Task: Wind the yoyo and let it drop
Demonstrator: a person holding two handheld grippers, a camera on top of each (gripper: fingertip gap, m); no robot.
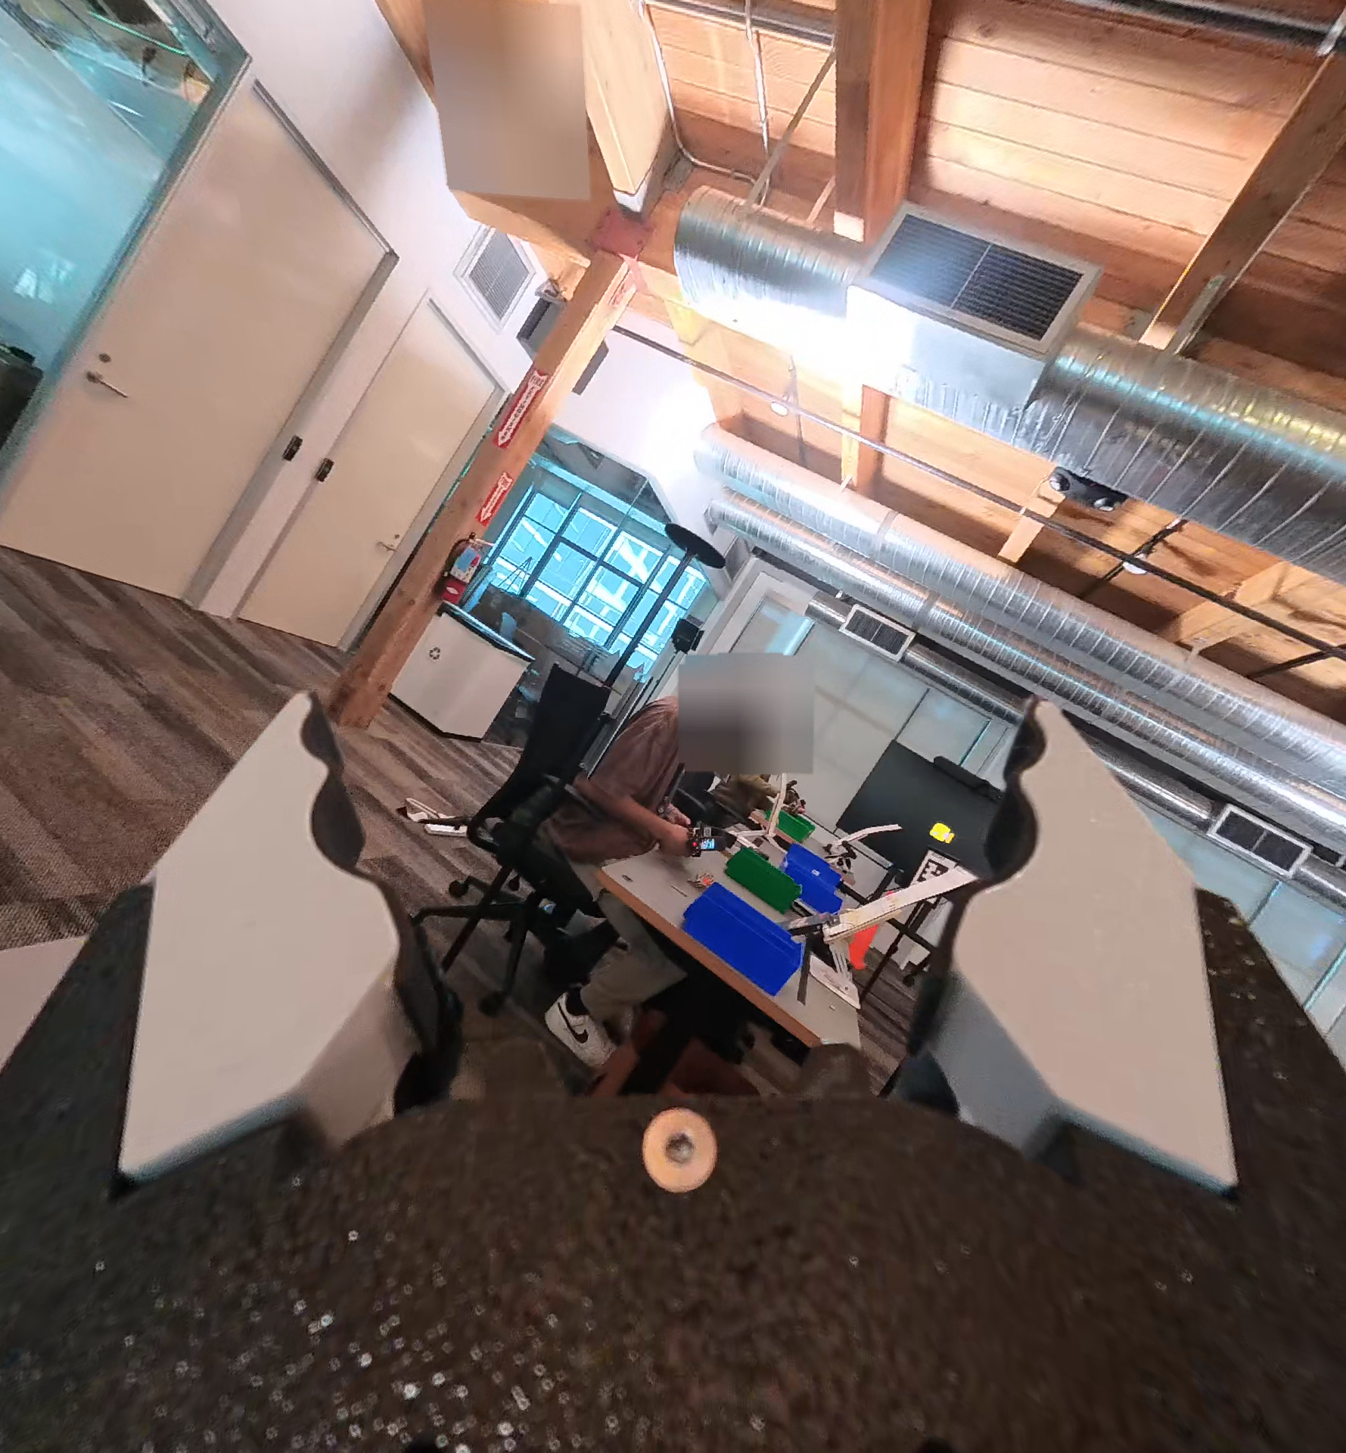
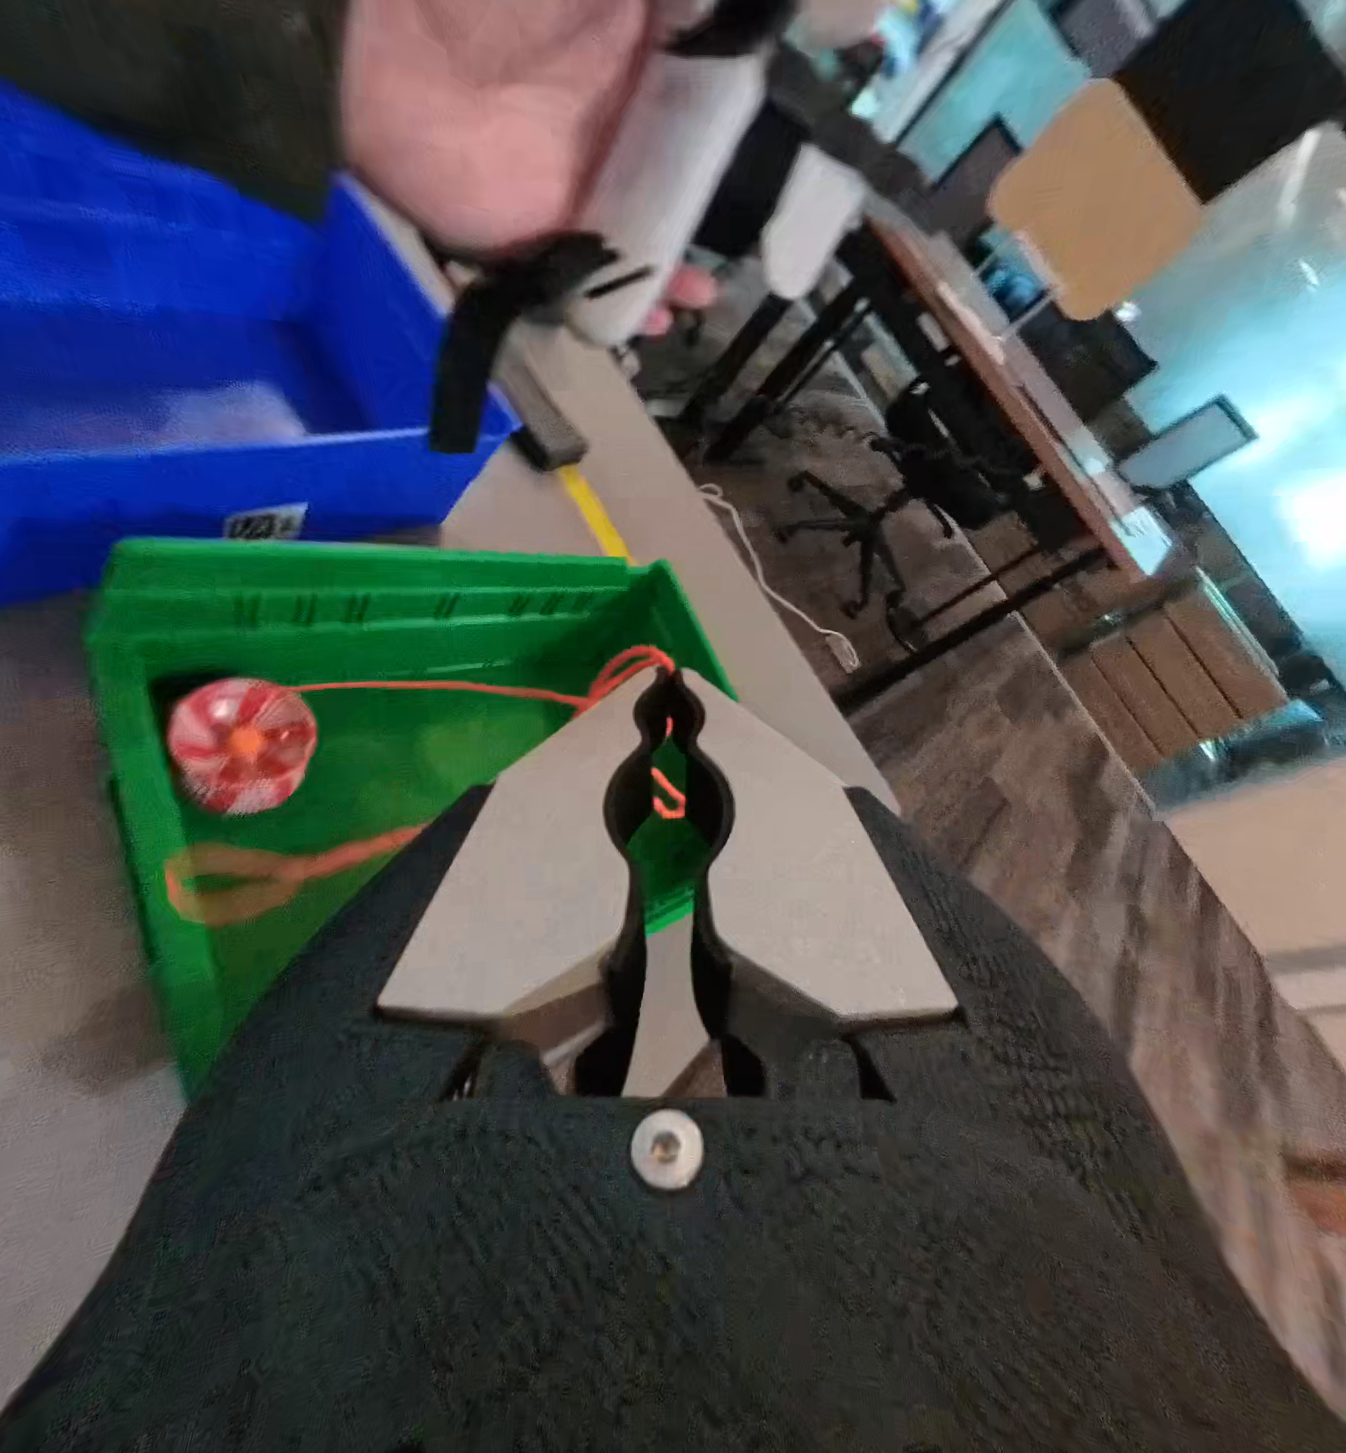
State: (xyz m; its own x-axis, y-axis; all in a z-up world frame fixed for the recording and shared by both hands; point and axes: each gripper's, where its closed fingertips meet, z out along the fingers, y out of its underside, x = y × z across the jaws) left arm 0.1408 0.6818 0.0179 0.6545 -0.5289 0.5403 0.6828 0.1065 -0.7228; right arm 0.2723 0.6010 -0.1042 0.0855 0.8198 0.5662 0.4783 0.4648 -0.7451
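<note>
The yoyo point(image 2: 241, 743), red and white swirled, lies flat in the far-left corner of the green bin point(image 2: 355, 586), ahead and to the left of your right gripper point(image 2: 665, 688). I judge it light, hard-shelled and slick on its domed faces, so it would likely skid out of a face-on pinch; take it across the rim if you must hold the body. Its orange string point(image 2: 449, 686) is limp and thin, runs from the yoyo to your right fingertips, and a slack loop of it lies in the bin to the left of that gripper. Your right gripper is pressed together at the tips and appears to pinch the string there, with a short run of string showing in the gap behind the tips; the picture is blurred, so how firm the hold is cannot be told. A grip this fine could let the string slip under a jerk. The string is unwound, so by my judgement winding is not yet done. A blue bin point(image 2: 182, 472) sits beyond the green one, and a hand point(image 2: 489, 118) shows above it. Your left gripper point(image 1: 673, 786) is spread wide, holds nothing and touches nothing; it is raised and points across the room toward a seated person point(image 1: 614, 794) at a far desk point(image 1: 654, 884)
</note>
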